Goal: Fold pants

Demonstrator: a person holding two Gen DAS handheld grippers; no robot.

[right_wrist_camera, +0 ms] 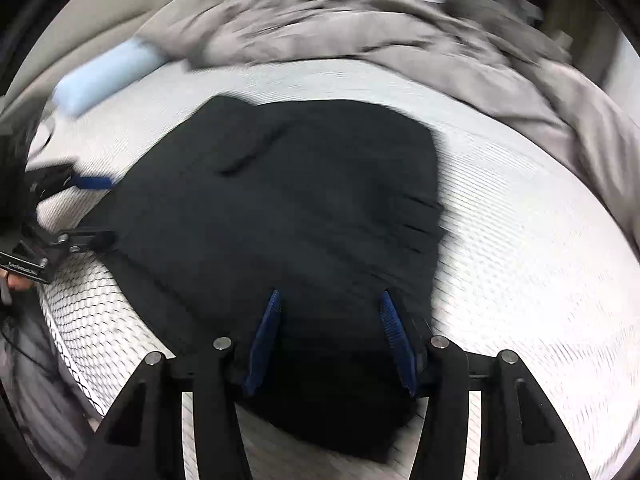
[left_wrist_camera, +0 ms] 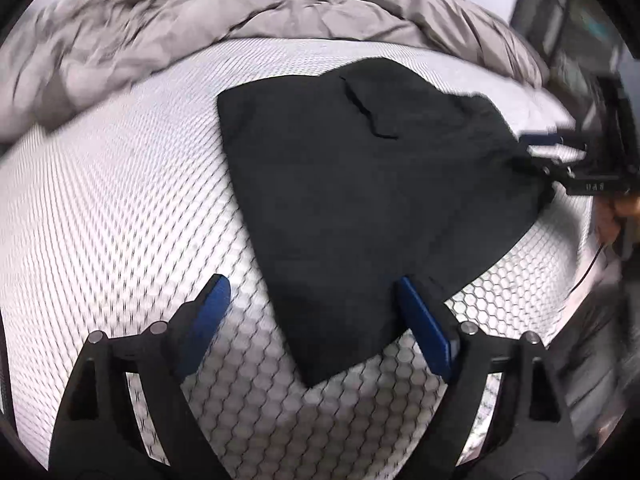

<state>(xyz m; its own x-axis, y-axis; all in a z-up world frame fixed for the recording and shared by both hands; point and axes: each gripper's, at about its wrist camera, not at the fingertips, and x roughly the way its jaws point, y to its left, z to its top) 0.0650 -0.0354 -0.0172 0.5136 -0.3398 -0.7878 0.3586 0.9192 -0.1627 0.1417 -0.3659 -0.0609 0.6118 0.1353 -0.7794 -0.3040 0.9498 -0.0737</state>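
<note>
The black pants (left_wrist_camera: 360,184) lie folded into a compact block on the white honeycomb-patterned mattress (left_wrist_camera: 120,208); they also show in the right wrist view (right_wrist_camera: 288,208). My left gripper (left_wrist_camera: 312,292) is open, its blue pads astride the near corner of the pants, holding nothing. My right gripper (right_wrist_camera: 328,300) is open just above the near edge of the pants, its jaws apart with no cloth pinched. The right gripper also shows at the far right of the left wrist view (left_wrist_camera: 560,152). The left gripper shows at the left of the right wrist view (right_wrist_camera: 88,208).
A rumpled grey duvet (left_wrist_camera: 248,12) is heaped along the far side of the bed, also in the right wrist view (right_wrist_camera: 400,28). A light blue pillow (right_wrist_camera: 108,76) lies at the far left. Dark furniture (left_wrist_camera: 580,32) stands beyond the bed's right edge.
</note>
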